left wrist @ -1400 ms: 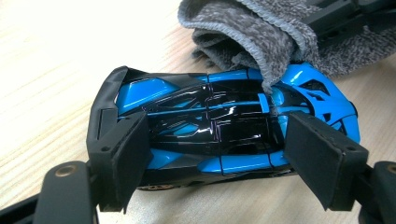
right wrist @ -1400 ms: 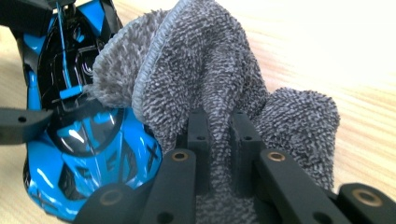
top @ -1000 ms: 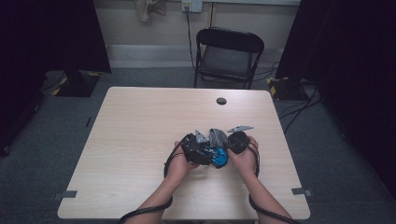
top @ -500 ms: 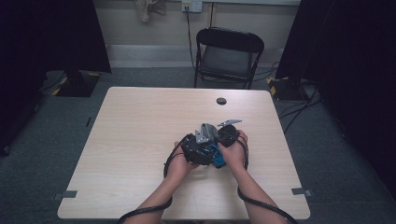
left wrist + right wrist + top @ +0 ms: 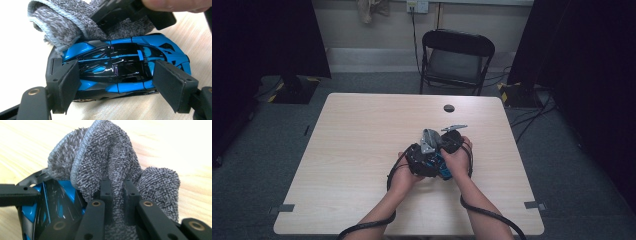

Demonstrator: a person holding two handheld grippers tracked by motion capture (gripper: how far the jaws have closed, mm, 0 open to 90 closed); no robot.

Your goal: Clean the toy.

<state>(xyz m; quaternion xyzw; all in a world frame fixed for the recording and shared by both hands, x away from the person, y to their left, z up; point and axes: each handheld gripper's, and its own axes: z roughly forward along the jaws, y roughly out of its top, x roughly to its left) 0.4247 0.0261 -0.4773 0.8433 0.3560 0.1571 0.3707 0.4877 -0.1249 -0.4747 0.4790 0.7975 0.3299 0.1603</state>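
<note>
The right gripper [image 5: 116,195] — jaws clamped on the grey cloth [image 5: 112,162] — has slid leftward across the blue toy car [image 5: 120,70], which the left gripper [image 5: 117,85] clamps by its ends; wiping is underway.

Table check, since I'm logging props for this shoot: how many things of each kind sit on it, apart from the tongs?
Toy car, blue and black: 1
Grey cloth: 1
Small dark round thing near the far edge: 1
Total: 3
</note>
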